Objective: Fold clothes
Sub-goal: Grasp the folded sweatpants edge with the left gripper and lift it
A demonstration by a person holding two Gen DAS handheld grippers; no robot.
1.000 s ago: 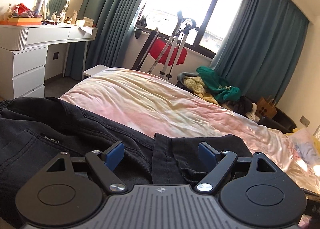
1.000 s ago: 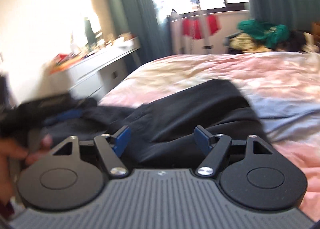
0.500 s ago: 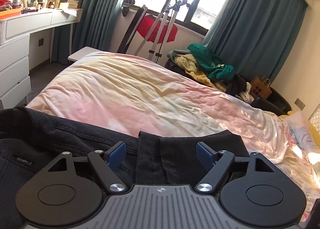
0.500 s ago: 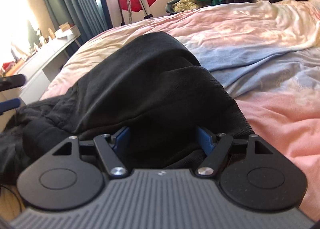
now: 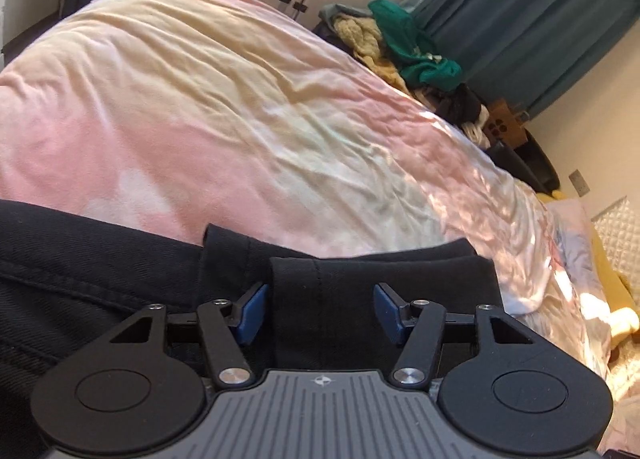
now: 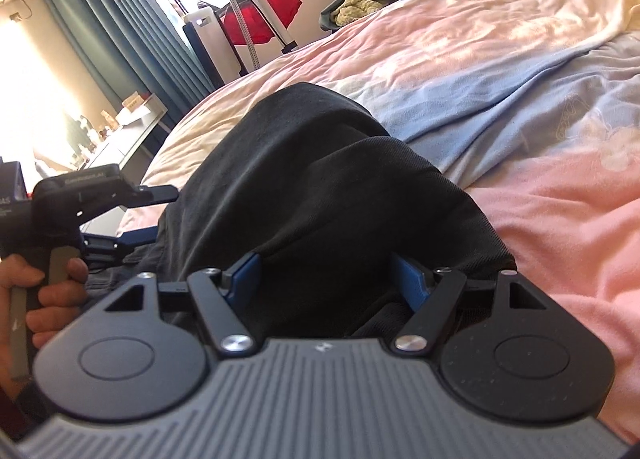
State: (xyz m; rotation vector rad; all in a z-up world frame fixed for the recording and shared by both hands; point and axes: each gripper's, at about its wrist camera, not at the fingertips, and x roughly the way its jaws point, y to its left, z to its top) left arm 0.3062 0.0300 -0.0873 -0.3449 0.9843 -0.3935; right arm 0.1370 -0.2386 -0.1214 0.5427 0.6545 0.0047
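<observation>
Black trousers are lying across the near edge of the bed, spread on the pink and cream cover, which gives a soft, flat place for folding. The left gripper is sitting over a narrow end of the cloth, maybe a leg hem. Its jaws have just been closing, with the cloth between them, but the blue pads are not yet squeezing it. The right gripper is standing wide open around a dark bunched-up hump of the same trousers. It is hard to tell if its pads are touching the cloth. A hand is holding the left tool's handle. Both grippers are probably getting ready to lift and fold.
</observation>
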